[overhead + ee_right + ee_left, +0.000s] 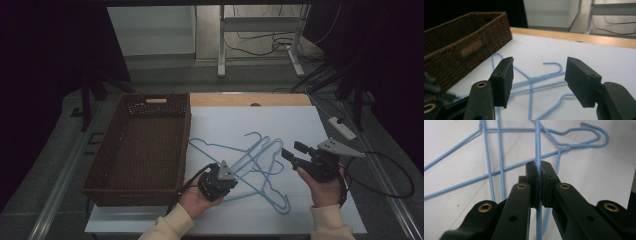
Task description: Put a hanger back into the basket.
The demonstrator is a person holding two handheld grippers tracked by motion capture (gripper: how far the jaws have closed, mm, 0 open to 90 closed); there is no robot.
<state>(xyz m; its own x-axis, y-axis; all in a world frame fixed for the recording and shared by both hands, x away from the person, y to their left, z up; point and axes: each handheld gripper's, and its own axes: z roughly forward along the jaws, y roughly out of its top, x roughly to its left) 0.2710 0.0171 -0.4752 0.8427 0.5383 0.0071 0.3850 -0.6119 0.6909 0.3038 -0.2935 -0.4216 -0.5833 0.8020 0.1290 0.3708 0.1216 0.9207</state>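
Note:
A loose pile of light-blue wire hangers (255,155) lies tangled on the white table top (300,120). My left gripper (220,184) sits at the pile's near-left edge, pointing down. In the left gripper view its jaws (540,173) are shut on one thin blue hanger wire (538,145), and a hanger hook (594,137) lies beyond them. My right gripper (294,150) hovers at the pile's right side, aimed left. It stands open (539,80) with nothing between its pads, and the hangers (541,80) lie on the table below and beyond it.
A brown wicker basket (135,105) stands along the left of the table, its right wall (461,47) close to the hangers. A wooden strip (280,100) edges the table's back. A white power strip (342,127) and cables lie on the floor at right.

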